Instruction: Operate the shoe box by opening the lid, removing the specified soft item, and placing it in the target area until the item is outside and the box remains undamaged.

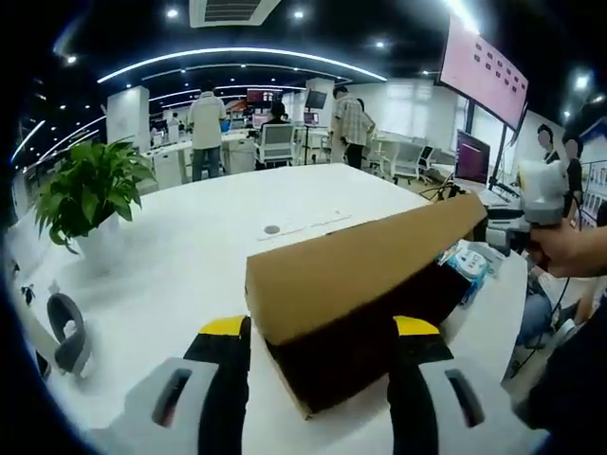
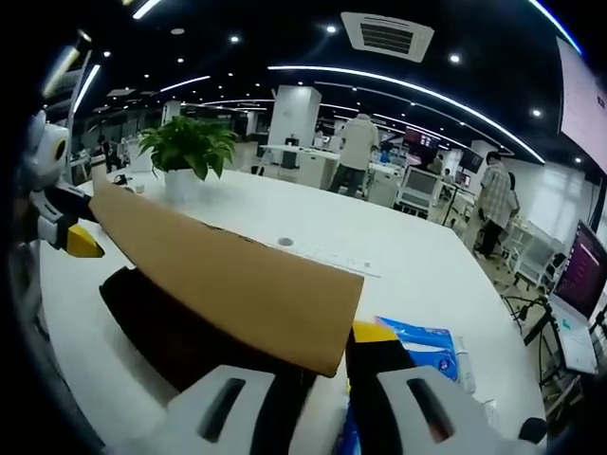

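Cardboard lid (image 1: 351, 270) between both claws' jaws

The shoe box (image 1: 360, 313) stands on the table (image 1: 190, 256), its lid (image 1: 365, 265) lifted above it, between the left gripper (image 1: 322, 351) at one end and the right gripper (image 2: 318, 374) at the other. A potted plant (image 1: 90, 190) stands well apart on the table, to the left in the left gripper view. A soft packet (image 2: 417, 346) lies on the table just beside the box, at the right gripper's end.

The white surface (image 1: 190, 246) lies open beyond the brown cardboard shoe box (image 1: 360, 275); a green potted plant (image 1: 90, 190) stands far left.
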`<state>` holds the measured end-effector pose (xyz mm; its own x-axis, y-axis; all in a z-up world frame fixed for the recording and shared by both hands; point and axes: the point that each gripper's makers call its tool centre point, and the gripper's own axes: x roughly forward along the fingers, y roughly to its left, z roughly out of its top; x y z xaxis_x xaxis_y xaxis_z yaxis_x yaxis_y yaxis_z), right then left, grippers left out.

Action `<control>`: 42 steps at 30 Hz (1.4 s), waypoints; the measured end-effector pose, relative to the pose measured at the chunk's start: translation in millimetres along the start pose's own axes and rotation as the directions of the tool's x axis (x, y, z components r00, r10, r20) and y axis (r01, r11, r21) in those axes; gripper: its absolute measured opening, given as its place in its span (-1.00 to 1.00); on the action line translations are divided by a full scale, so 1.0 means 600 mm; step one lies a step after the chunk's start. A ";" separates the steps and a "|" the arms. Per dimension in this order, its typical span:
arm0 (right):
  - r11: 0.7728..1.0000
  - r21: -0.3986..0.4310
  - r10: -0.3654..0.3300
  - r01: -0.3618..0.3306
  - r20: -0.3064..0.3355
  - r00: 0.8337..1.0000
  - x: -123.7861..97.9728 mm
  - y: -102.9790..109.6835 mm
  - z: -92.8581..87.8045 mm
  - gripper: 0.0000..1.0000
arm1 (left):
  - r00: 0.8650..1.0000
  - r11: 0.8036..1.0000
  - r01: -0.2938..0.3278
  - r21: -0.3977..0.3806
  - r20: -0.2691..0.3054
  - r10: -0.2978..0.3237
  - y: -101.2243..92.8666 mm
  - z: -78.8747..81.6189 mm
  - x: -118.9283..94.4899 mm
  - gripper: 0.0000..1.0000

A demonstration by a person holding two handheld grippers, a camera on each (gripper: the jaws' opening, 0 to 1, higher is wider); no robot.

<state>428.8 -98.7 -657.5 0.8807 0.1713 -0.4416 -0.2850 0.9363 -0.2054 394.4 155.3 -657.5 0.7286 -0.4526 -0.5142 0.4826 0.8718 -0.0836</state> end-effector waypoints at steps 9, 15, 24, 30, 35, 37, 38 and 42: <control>1.000 -0.008 0.021 -0.021 -0.008 1.000 -0.002 0.007 -0.008 -0.67 | 1.000 0.999 0.010 -0.041 -0.001 -0.010 -0.001 -0.001 -0.001 0.14; 0.998 -0.019 0.056 -0.056 -0.025 0.998 -0.002 0.018 -0.016 -0.53 | 1.000 0.997 -0.005 -0.076 -0.003 0.005 0.001 0.005 0.005 0.14; 0.995 -0.017 0.096 -0.096 -0.020 0.995 -0.015 0.037 -0.020 -0.27 | 1.000 0.999 -0.003 -0.053 -0.017 0.002 -0.001 -0.002 0.007 0.17; 0.994 0.019 0.112 -0.111 -0.023 0.993 -0.018 0.044 -0.023 -0.21 | 1.000 0.999 -0.004 -0.053 -0.026 0.003 -0.004 -0.009 0.007 0.17; 0.992 0.024 0.127 -0.126 -0.029 0.992 -0.019 0.050 -0.027 -0.14 | 1.000 0.998 -0.007 -0.059 -0.030 0.005 -0.006 -0.016 0.007 0.17; 0.991 0.043 0.132 -0.130 -0.038 0.991 -0.019 0.052 -0.035 -0.13 | 1.000 0.999 -0.012 -0.045 -0.029 0.011 -0.007 -0.023 0.008 0.17; 0.990 0.046 0.132 -0.130 -0.044 0.990 -0.019 0.053 -0.039 -0.14 | 1.000 0.999 -0.015 -0.042 -0.029 0.013 -0.007 -0.025 0.008 0.17; 0.991 0.042 0.129 -0.127 -0.060 0.990 -0.020 0.057 -0.050 -0.15 | 0.999 0.999 -0.021 -0.026 -0.029 0.020 -0.009 -0.036 0.009 0.17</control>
<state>396.8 -78.0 -685.6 0.8123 0.2718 -0.5161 -0.3780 0.9191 -0.1109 385.2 152.0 -678.5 0.7236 -0.4290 -0.5406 0.4542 0.8858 -0.0950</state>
